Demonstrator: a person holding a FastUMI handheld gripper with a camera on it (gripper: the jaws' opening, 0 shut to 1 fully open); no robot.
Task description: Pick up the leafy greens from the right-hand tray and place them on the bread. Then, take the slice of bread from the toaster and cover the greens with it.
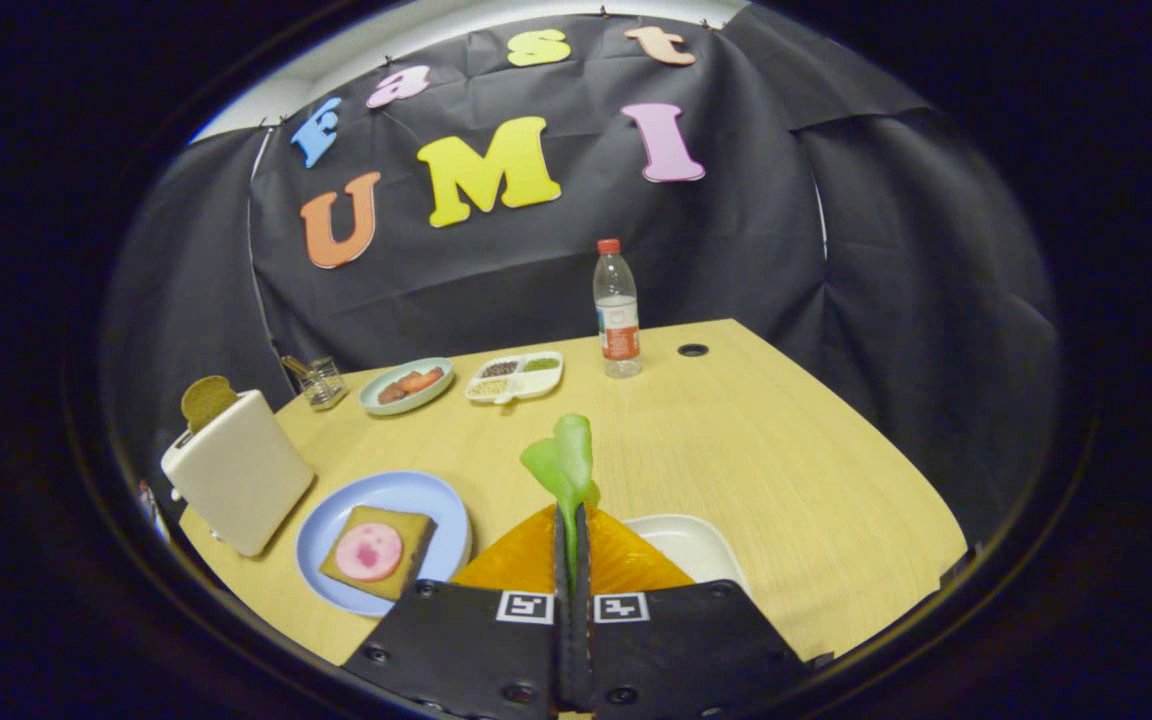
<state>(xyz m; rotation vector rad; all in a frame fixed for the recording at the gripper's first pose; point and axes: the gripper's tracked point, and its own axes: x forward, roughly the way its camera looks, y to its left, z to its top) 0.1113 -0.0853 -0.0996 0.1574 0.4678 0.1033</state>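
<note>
While pinched together, gripper (572, 530) fingers clamp the leafy greens (564, 462) upright above the right-hand tray (686, 545) at the table's (786, 480) near edge. Bottle (616, 310) label unreadable. Bread (376, 550) on plate (391, 500) near left edge; toaster (236, 470) with slice (208, 400) at left corner

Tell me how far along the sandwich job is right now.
Done: the gripper is shut on the leafy greens, lifted above the white tray. In hand: carrying them toward the bread on the blue plate. Left: laying the greens down, then fetching the slice standing in the toaster.
</note>
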